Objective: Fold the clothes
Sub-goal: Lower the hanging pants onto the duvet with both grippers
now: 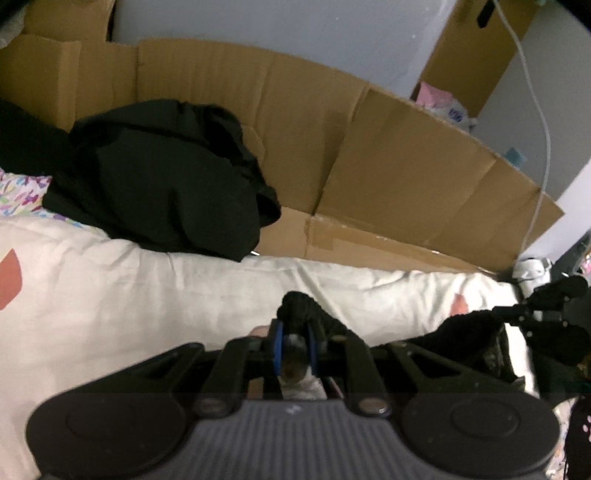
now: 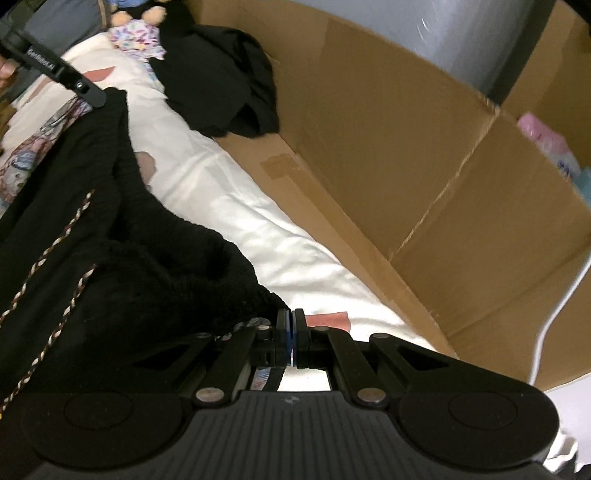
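A black knit garment point(image 2: 110, 240) with a braided cord trim hangs stretched between my two grippers above the white duvet point(image 2: 240, 206). In the left wrist view my left gripper point(image 1: 295, 338) has its blue pads shut on a bunched corner of the garment point(image 1: 299, 306). The rest of it runs right to my right gripper point(image 1: 517, 312). In the right wrist view my right gripper point(image 2: 291, 332) has its pads pressed together on the garment's ribbed edge. My left gripper point(image 2: 96, 99) holds the far corner at the upper left.
A heap of black clothes point(image 1: 162, 177) lies on the duvet against a flattened cardboard wall point(image 1: 369, 147). A floral-dressed doll point(image 2: 136, 33) sits beyond the heap. A white cable point(image 1: 543, 147) hangs at the right, and a pink packet point(image 2: 546, 147) sits behind the cardboard.
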The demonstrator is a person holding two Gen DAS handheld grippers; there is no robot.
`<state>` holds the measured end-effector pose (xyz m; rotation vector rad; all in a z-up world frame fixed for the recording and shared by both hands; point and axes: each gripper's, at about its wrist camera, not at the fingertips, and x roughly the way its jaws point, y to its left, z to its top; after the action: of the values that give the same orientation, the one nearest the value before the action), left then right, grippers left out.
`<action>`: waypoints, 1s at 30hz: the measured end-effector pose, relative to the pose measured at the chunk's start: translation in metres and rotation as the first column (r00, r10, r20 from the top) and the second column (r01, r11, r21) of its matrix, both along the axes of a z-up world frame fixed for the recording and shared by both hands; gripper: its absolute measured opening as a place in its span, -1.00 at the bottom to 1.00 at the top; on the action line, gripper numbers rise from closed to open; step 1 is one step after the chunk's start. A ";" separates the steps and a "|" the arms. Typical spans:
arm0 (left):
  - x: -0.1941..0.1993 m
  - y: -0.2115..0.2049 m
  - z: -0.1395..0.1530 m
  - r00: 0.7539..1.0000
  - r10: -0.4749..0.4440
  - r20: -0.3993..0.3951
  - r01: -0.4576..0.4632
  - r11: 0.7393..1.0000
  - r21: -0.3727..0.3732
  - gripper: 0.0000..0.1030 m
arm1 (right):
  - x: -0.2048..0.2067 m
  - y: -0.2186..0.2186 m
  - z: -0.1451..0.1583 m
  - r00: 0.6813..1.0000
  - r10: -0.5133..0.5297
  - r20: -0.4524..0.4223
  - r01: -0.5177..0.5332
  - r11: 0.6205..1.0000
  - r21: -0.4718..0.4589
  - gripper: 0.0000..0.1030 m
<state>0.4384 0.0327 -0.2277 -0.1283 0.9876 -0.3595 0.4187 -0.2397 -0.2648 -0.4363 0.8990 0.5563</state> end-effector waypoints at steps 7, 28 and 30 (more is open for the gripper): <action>0.024 -0.003 -0.018 1.000 0.015 -0.021 -0.014 1.000 0.018 -0.72 | 0.027 -0.004 -0.019 0.998 -0.046 -0.038 0.047 0.999 0.021 -0.99; 0.030 0.019 -0.035 0.996 0.074 -0.043 -0.072 0.996 0.052 0.31 | 0.043 -0.027 -0.020 0.988 -0.075 -0.136 0.113 0.947 0.301 0.35; 0.032 0.014 -0.041 0.995 0.069 -0.072 -0.064 0.995 0.075 0.31 | 0.040 -0.025 -0.017 0.991 -0.073 -0.111 0.103 0.947 0.304 0.35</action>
<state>0.4704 0.0467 -0.2684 -0.1088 1.0661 -0.2584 0.4588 -0.2645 -0.2815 -0.0845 0.9025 0.6283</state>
